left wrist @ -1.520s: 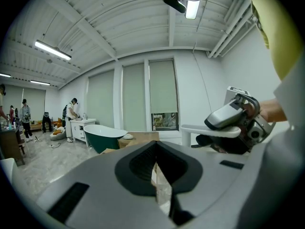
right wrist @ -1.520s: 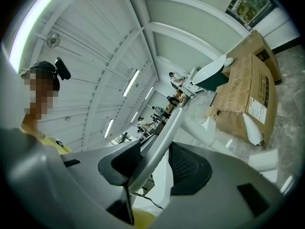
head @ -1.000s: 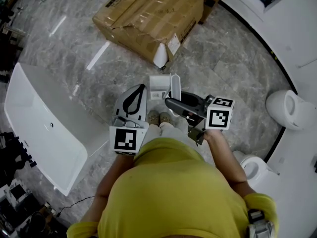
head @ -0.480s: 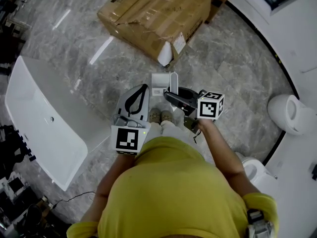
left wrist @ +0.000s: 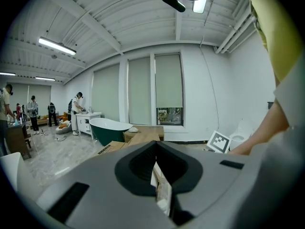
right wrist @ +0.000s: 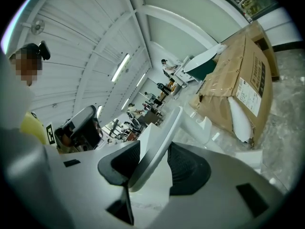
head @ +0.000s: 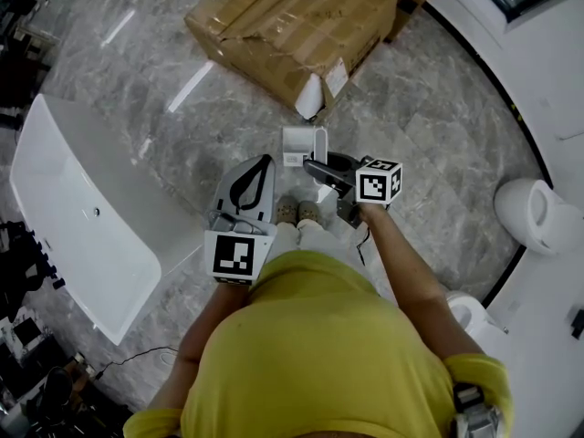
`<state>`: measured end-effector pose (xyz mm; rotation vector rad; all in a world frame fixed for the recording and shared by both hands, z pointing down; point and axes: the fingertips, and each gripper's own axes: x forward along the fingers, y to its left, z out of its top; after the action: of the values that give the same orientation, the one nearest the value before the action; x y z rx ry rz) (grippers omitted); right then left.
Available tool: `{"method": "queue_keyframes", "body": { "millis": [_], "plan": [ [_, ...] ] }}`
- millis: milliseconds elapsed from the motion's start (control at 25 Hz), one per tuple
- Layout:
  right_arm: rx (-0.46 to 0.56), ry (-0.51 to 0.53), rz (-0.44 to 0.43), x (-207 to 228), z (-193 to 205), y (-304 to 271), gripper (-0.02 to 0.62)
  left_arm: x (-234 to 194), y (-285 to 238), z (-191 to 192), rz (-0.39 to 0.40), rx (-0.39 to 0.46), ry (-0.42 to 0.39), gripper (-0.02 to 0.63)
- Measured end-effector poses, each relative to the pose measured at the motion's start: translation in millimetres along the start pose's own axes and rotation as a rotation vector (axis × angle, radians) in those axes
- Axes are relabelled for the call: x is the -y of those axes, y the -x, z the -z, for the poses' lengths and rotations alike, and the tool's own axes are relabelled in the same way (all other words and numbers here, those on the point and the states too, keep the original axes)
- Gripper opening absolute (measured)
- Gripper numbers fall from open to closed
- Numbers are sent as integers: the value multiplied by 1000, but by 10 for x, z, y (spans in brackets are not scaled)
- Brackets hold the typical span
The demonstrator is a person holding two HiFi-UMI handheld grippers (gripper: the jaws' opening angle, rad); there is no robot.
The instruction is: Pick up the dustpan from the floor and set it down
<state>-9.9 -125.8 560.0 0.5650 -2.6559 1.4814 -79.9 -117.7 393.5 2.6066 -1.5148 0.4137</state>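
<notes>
The white dustpan (head: 297,144) hangs upright just above the marble floor in front of the person's shoes (head: 297,213). My right gripper (head: 319,168) is shut on its handle (head: 320,142). In the right gripper view the white handle (right wrist: 159,140) runs slanting between the two dark pads (right wrist: 188,168), which press on it, and the pan's body (right wrist: 145,194) shows below. My left gripper (head: 263,164) is held to the left of the dustpan, apart from it. Its jaws meet at the tips with nothing between them (left wrist: 156,149).
A large torn cardboard box (head: 292,26) lies on the floor just beyond the dustpan. A white bathtub (head: 82,217) stands to the left. Two white toilets (head: 534,210) (head: 470,313) stand along the curved wall at the right. People stand far off at the left (left wrist: 32,109).
My right gripper has sunk toward the floor with the dustpan still in it, and looks smaller and further off in the head view. The left gripper has stayed in place.
</notes>
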Motion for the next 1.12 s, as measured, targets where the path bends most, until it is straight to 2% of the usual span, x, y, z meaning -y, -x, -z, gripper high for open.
{"method": "queue_keyframes", "body": {
  "millis": [400, 600, 760, 880, 920, 1040, 1120],
  "plan": [
    [-137, 56, 40, 371, 277, -114, 184, 14, 29, 48, -11, -13, 7, -2],
    [-97, 15, 63, 450, 228, -93, 186, 42, 30, 55, -6, -11, 17, -2],
    [-83, -34, 217, 604, 186, -24, 226, 97, 27, 59, 3, -3, 16, -2],
    [-72, -109, 299, 604, 169, 72, 318, 131, 14, 35, 12, 11, 14, -2],
    [-60, -111, 324, 576, 160, 131, 321, 146, 7, 24, 16, 16, 15, -2],
    [1, -44, 432, 438, 84, 394, 305, 208, -5, -25, 33, 33, 13, -2],
    [37, 23, 507, 317, 11, 590, 215, 249, -16, -63, 46, 48, 9, -2]
  ]
}}
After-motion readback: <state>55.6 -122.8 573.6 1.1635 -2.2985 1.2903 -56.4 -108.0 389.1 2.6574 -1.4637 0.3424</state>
